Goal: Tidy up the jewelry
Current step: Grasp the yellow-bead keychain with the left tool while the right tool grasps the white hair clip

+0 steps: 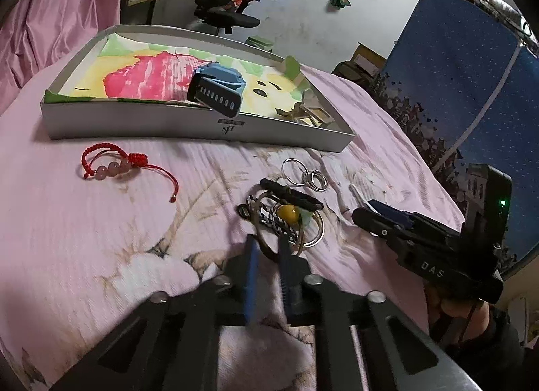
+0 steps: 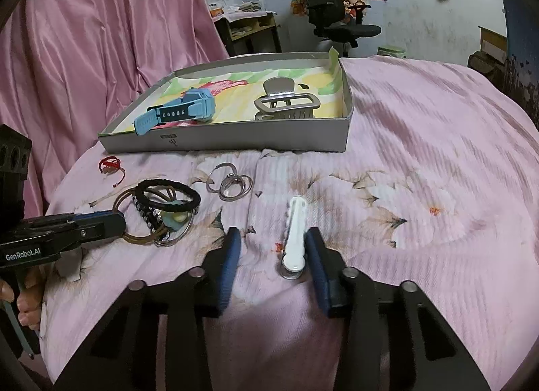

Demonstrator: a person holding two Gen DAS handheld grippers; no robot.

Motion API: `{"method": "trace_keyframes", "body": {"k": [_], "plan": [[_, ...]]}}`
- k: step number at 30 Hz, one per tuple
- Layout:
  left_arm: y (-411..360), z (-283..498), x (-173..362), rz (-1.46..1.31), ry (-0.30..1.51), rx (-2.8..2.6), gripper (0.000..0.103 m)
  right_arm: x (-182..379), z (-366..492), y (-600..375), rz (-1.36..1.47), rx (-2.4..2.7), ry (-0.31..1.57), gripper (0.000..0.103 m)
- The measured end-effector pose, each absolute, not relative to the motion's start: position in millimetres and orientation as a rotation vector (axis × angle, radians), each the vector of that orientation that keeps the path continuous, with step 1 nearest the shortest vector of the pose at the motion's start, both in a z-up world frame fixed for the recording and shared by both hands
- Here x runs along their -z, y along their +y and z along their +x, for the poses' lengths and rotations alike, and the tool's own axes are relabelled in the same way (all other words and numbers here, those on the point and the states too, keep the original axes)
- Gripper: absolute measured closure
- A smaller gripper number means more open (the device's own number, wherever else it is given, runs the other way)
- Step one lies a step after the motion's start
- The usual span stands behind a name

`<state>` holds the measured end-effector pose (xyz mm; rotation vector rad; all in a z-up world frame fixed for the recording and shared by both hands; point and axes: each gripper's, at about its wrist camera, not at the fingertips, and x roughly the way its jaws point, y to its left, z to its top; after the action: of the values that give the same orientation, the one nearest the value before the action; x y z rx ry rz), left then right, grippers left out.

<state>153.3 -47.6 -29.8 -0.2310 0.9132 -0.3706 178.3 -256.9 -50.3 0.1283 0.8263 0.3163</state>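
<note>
The left gripper (image 1: 268, 249) has its fingers (image 1: 252, 273) drawn close together around the rim of a thin metal bangle (image 1: 311, 239), at the near edge of a tangle of hair ties (image 2: 168, 195) on the pink bed (image 2: 421, 188). The right gripper (image 2: 273, 252) stands wide apart, holding nothing; a white hair clip (image 2: 295, 232) lies between its fingers (image 2: 229, 256), just beside the right one. Beyond the tangle lie silver rings (image 1: 305, 173), and to the left a red cord bracelet (image 1: 114, 165). Farther back sits a shallow grey box (image 2: 235, 138) holding a blue watch (image 2: 182, 111) and a grey claw clip (image 2: 286, 104).
</note>
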Motion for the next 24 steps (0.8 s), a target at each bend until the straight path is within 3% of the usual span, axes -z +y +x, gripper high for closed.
{"method": "trace_keyframes", "body": {"k": [4,6,24], "plan": [[-50,148,25,-0.221,0.889,0.387,0.098,51,179,-260,0.142,-0.309,0.829,0.086],[-53,144,21,-0.209,0.875,0.393,0.098,51,178,-261,0.15,-0.309,0.826,0.089],[-51,123,-30,-0.18,0.734,0.391,0.098,32,163,-258,0.147,-0.361,0.692,0.089]]}}
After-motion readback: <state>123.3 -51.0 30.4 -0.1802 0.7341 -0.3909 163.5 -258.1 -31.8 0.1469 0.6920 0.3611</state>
